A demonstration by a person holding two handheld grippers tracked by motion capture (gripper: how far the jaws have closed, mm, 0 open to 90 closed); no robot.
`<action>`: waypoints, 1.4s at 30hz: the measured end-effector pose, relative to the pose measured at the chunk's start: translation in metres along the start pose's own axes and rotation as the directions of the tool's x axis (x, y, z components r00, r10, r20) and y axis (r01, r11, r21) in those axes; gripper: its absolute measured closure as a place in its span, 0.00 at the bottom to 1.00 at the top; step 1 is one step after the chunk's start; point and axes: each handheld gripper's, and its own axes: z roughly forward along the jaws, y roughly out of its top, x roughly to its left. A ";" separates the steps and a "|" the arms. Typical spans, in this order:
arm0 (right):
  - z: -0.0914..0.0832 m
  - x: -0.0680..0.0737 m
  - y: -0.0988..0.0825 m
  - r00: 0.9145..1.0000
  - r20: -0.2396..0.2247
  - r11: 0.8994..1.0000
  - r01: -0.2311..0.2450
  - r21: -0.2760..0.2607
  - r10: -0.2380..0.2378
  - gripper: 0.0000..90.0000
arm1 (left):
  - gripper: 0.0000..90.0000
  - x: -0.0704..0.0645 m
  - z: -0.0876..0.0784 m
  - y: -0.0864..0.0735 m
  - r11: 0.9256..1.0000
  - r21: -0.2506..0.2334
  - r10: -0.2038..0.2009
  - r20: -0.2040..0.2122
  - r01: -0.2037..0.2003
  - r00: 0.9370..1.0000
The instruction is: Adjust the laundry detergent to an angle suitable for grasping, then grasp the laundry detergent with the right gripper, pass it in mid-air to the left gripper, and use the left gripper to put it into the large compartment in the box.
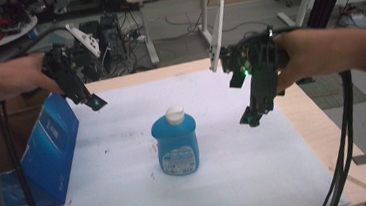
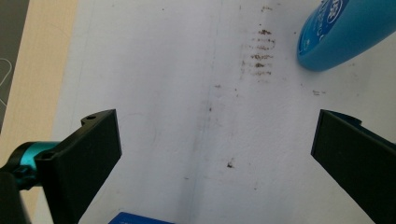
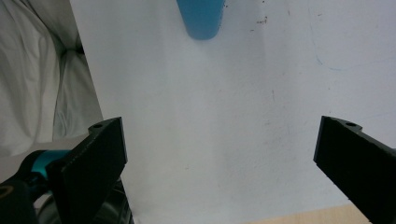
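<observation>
Here, blue bottle [image 1: 176, 144] upright, long axis vertical, white cap [image 1: 174, 114] topmost.

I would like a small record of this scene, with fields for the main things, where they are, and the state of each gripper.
bottle: blue bottle with white cap, upright near the middle of the table
box: blue box at the table's left edge, left of the bottle and apart from it
surface: white cover with small brown marks
left gripper: left gripper open, above the cover, holds nothing
right gripper: right gripper open, raised to the right of the bottle, holds nothing
</observation>
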 end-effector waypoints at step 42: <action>0.004 0.003 0.005 1.000 -0.009 1.000 0.002 -0.006 -0.002 0.02 | 0.02 -0.002 0.012 0.001 1.000 0.007 0.017 0.028 -0.017 0.999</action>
